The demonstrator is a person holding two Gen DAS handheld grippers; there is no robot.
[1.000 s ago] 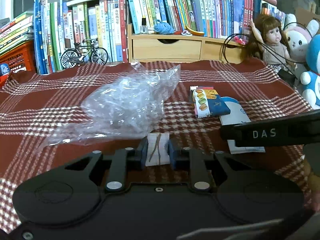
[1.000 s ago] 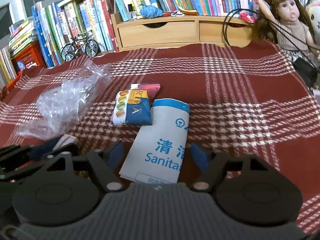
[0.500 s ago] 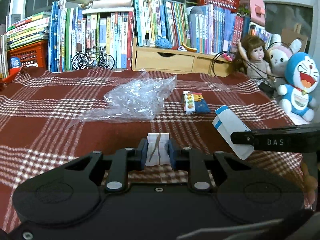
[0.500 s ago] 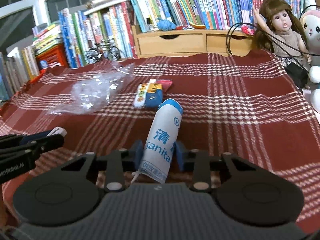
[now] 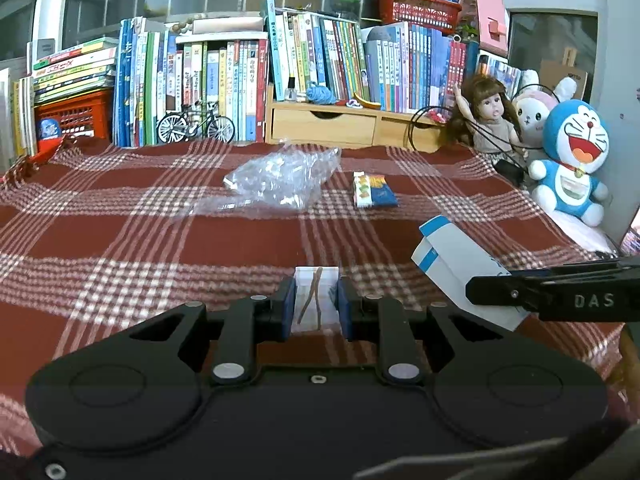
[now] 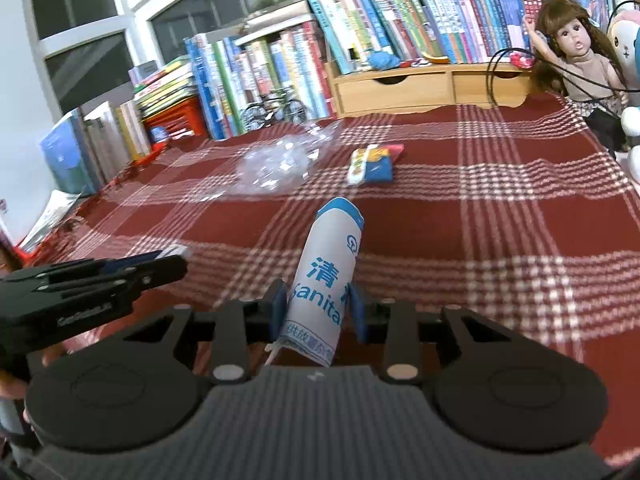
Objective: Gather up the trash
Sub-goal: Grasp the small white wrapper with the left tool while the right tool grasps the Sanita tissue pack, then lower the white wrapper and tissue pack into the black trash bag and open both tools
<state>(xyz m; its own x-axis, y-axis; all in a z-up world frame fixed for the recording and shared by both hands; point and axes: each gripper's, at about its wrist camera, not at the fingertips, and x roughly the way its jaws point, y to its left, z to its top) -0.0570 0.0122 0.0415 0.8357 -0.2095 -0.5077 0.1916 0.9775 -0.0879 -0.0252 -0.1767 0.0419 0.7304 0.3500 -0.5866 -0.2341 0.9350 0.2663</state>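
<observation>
My left gripper (image 5: 316,306) is shut on a small white paper scrap (image 5: 315,296) with brown streaks, held above the plaid cloth. A white and blue sanitary bag (image 6: 330,272) stands up between the blue pads of my right gripper (image 6: 318,310), which is shut on it. The same bag (image 5: 452,264) shows at the right of the left wrist view, pinched by the right gripper (image 5: 560,298). On the cloth farther back lie a crumpled clear plastic bag (image 5: 280,180) and a colourful snack packet (image 5: 374,196).
A red plaid cloth (image 5: 120,240) covers the table. Behind it stand rows of books (image 5: 224,88), a wooden drawer unit (image 5: 332,128), a toy bicycle (image 5: 196,126) and a red crate (image 5: 74,118). A doll (image 5: 490,120) and plush toys (image 5: 572,160) sit at the right.
Both grippers have lifted and pulled back from the cloth. The right gripper closed on the sanitary bag and raised it off the cloth. The left gripper still holds the scrap.
</observation>
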